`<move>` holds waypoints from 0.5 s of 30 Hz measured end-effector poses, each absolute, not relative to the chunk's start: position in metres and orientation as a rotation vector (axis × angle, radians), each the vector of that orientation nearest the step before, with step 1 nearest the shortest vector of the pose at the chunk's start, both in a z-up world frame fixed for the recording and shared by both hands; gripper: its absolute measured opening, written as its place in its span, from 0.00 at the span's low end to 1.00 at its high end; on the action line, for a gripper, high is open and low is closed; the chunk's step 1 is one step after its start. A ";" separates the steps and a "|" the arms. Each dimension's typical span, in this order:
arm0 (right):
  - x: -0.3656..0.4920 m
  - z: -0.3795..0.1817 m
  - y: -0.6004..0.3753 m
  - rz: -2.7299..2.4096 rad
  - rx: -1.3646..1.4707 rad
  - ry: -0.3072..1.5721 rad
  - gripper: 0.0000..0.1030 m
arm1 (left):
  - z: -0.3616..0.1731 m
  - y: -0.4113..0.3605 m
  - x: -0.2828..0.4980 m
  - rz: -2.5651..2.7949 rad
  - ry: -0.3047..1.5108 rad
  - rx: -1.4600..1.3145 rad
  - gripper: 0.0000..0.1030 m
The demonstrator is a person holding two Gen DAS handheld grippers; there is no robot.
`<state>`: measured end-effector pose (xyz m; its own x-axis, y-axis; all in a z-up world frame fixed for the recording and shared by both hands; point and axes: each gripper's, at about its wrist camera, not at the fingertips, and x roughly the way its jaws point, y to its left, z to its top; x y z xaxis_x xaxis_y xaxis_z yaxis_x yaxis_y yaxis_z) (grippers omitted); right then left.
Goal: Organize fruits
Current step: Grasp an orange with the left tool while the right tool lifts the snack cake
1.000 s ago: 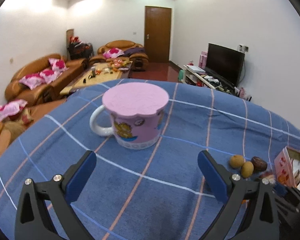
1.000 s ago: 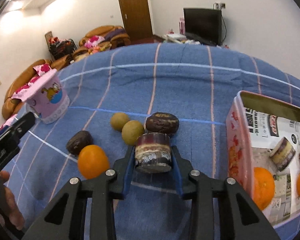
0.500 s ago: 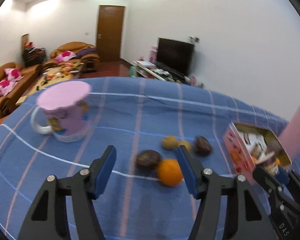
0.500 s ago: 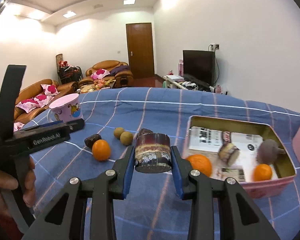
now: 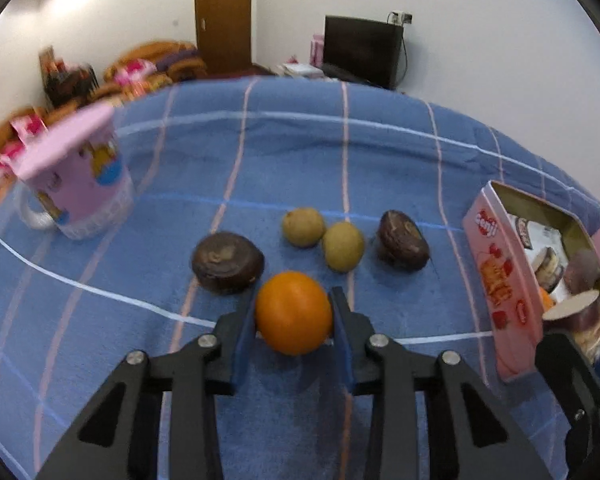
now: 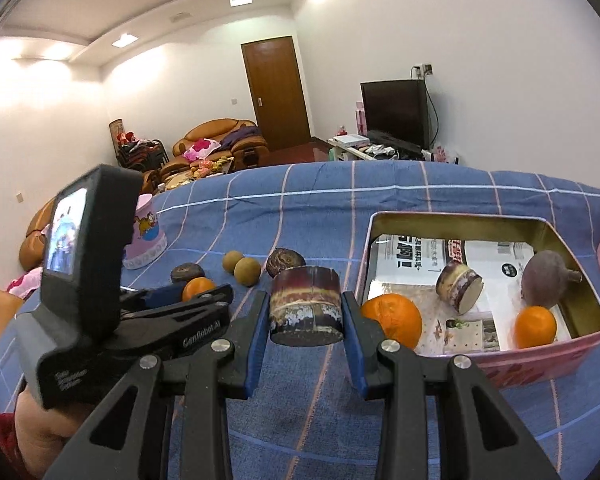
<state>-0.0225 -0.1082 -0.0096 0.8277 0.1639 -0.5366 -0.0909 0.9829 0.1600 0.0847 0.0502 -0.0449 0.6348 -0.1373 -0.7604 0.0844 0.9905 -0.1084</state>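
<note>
1. Left gripper (image 5: 293, 312) has just been closing on the orange (image 5: 293, 313); its blue pads now sit against both sides of the fruit, which rests on the blue checked cloth (image 5: 340, 152) near its front edge.
2. Right gripper (image 6: 305, 312) pinches a short brown stalk piece (image 6: 305, 304), held above the cloth just left of the tin (image 6: 540, 356).
3. Two brown-skinned fruits, two small tan ones and a pink mug (image 5: 76, 184) lie further back on the cloth.
4. I judge the orange to be light, round and firm with a slightly yielding peel, so it could roll or squirt out. Taking it across its widest middle, as here, looks safest.
5. Already in the tin are two oranges, another stalk piece and a purple fruit.
</note>
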 end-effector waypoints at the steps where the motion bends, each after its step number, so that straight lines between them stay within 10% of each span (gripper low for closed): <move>1: -0.021 -0.010 -0.110 0.138 0.136 0.584 0.36 | -0.045 0.054 0.084 -0.141 0.873 -0.087 0.35; 15: -0.028 0.003 -0.116 0.117 0.108 0.491 0.36 | -0.008 0.078 0.041 -0.142 0.567 -0.143 0.35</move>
